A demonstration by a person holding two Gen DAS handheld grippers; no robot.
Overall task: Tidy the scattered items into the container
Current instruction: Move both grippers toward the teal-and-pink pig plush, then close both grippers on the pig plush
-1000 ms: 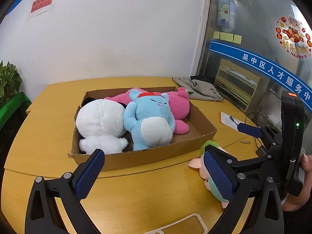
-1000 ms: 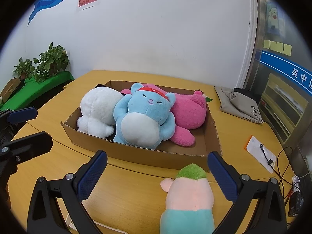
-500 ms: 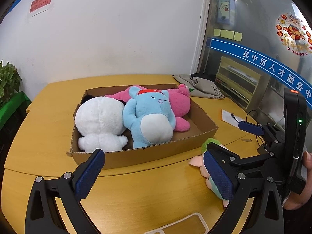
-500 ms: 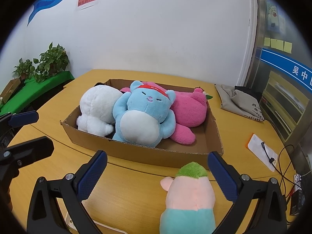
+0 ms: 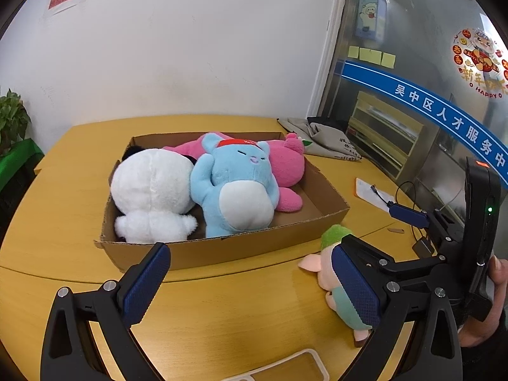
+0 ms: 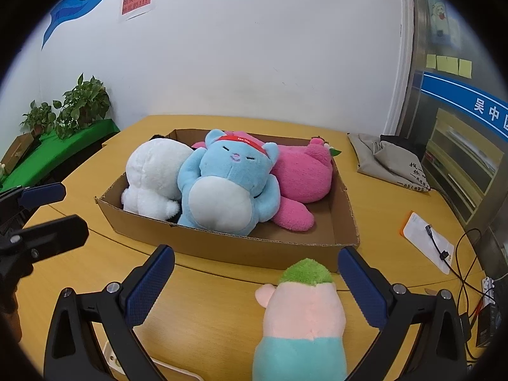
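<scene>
Cardboard tray [image 6: 222,247], shallow and brown, sits on the yellow wooden table [image 6: 206,304] and holds three soft toys side by side: a white fluffy plush [image 6: 152,177] at its left end, a light blue bear plush with a red headband [image 6: 228,187] in the middle, and a bright pink plush [image 6: 301,174] to the right, lying partly behind the blue one. One toy lies outside the tray, on the table just beside its near right corner: a peach-coloured plush with a green tuft and a teal lower body [image 6: 304,314].

The right gripper [image 6: 254,289] has its blue-padded jaws spread wide, the peach plush lying between them toward the right finger; neither pad visibly touches it. The left gripper [image 5: 250,285] is likewise wide open over bare tabletop in front of the tray, gripping nothing, with the peach plush [image 5: 330,266] partly hidden behind its right finger.

A grey cloth bag [image 6: 390,162] lies on the table beyond the tray.
</scene>
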